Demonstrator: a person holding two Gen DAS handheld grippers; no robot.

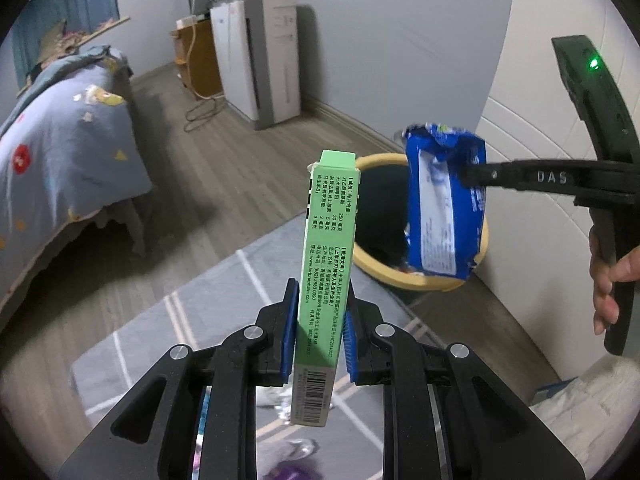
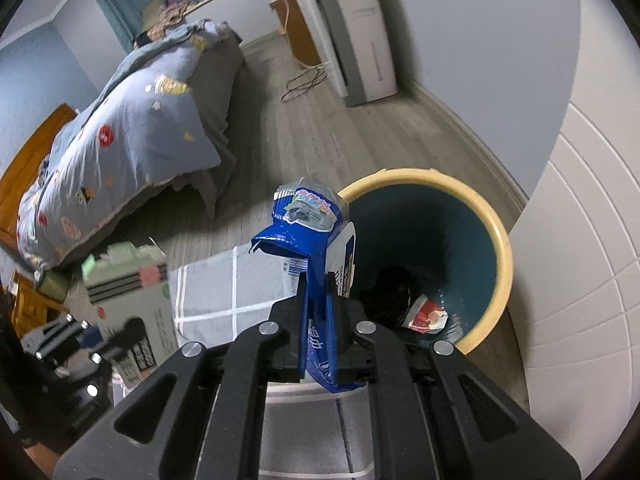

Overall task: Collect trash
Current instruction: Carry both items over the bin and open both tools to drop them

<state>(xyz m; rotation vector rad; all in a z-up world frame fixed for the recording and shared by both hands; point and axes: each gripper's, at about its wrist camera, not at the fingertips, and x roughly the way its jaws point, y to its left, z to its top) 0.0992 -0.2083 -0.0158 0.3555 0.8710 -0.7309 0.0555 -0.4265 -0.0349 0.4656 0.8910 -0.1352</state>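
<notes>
My left gripper [image 1: 323, 320] is shut on a tall green carton [image 1: 327, 248], which stands upright between its blue pads. My right gripper [image 2: 318, 292] is shut on a crumpled blue snack wrapper [image 2: 316, 236]. In the left wrist view that wrapper [image 1: 444, 200] hangs in front of the yellow-rimmed trash bin [image 1: 376, 162], pinched by the right gripper's black fingers [image 1: 520, 178]. The bin [image 2: 496, 232] has a dark teal inside and stands to the right of the wrapper. A red-and-white scrap [image 2: 426, 316] and something dark lie at its bottom. The left gripper [image 2: 80, 340] and its carton [image 2: 128, 280] show blurred at lower left.
A grey rug with white lines [image 1: 208, 300] covers the floor beneath both grippers. A bed with a blue patterned quilt [image 2: 140, 132] stands to the left. A white appliance [image 1: 264, 64] and loose cables stand at the far wall. A white panelled wall [image 2: 580, 260] is right of the bin.
</notes>
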